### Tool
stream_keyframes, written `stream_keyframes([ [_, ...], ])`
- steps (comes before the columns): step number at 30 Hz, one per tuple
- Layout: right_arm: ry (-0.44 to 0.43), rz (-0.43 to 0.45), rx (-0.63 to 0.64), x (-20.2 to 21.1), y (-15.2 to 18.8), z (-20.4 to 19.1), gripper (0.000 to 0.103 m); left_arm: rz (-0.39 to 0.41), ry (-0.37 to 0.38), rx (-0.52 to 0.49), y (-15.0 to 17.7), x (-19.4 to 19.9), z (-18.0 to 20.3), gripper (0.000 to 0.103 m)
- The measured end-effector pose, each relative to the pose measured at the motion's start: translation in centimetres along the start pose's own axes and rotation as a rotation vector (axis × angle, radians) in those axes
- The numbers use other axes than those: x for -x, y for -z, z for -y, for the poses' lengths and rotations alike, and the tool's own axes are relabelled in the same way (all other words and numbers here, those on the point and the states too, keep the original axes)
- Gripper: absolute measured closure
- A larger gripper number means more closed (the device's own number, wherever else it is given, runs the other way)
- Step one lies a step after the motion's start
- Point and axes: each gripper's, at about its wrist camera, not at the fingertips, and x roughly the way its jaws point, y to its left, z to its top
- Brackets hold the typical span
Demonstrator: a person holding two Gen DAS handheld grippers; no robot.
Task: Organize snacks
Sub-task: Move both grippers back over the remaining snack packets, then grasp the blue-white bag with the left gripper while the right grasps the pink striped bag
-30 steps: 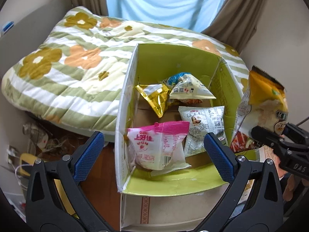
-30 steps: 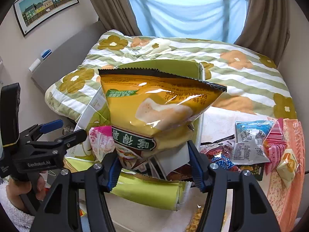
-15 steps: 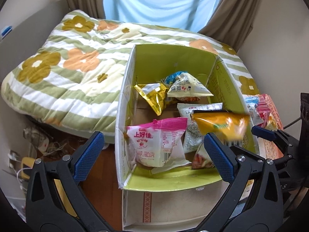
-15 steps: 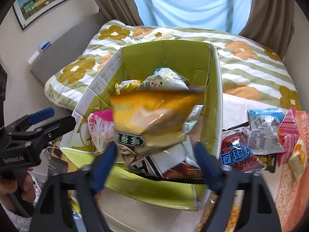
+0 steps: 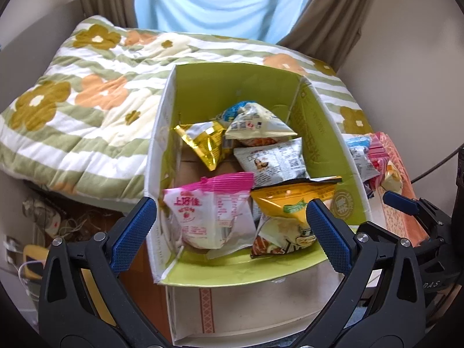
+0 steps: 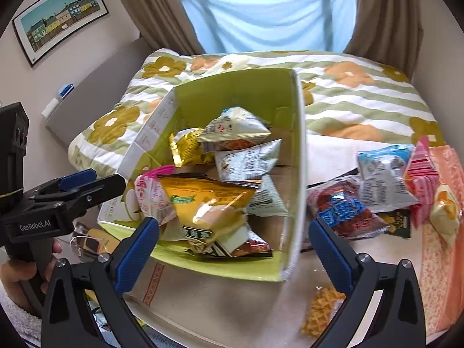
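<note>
A green-lined cardboard box (image 5: 333, 133) (image 6: 300, 145) holds several snack packets. A yellow chip bag (image 5: 290, 206) (image 6: 208, 203) lies loose in its near right corner beside a pink-topped packet (image 5: 208, 211) (image 6: 148, 191). A gold packet (image 5: 203, 142) and white packets lie farther back. My right gripper (image 6: 233, 226) is open wide above the box's near edge, its pads clear of the bag. My left gripper (image 5: 230, 206) hovers open over the near left side, holding nothing. More loose snacks (image 6: 382, 179) (image 5: 365, 156) lie in a pile right of the box.
The green box rests on a pale carton (image 5: 232, 304). Behind is a bed with a floral striped quilt (image 5: 87, 101). An orange patterned box (image 6: 443, 246) stands at the far right. A bag of orange crackers (image 6: 322, 310) lies near the front. A hand (image 6: 17, 272) grips the left tool.
My right gripper opened and let go of the yellow chip bag, which dropped into the box's near right corner. The left gripper stayed open and hardly moved.
</note>
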Motion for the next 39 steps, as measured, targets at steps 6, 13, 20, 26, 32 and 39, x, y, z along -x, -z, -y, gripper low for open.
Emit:
stream_keyframes([
  [6,0.041,0.063,-0.028,3.3,0.4,1.8,0.0,0.019,0.021,-0.037,-0.8,0.3,2.0,0.001],
  [13,0.048,0.108,-0.088,6.7,-0.6,7.1,0.0,0.034,-0.01,-0.081,-1.8,1.1,6.0,0.001],
  [20,0.078,0.147,-0.081,9.5,-1.5,14.5,0.0,0.044,-0.024,-0.091,-3.6,0.4,13.1,0.001],
  [26,0.12,0.085,-0.022,9.7,-2.7,22.0,0.0,0.015,-0.027,-0.112,-5.3,-2.2,20.9,0.001],
  [32,0.064,0.035,-0.043,7.6,-3.7,27.9,0.0,-0.069,-0.018,-0.128,-6.4,-7.3,26.3,0.001],
  [39,-0.072,-0.054,-0.137,2.6,-4.7,33.1,0.0,-0.227,0.009,-0.201,-8.4,-14.8,29.5,0.001],
])
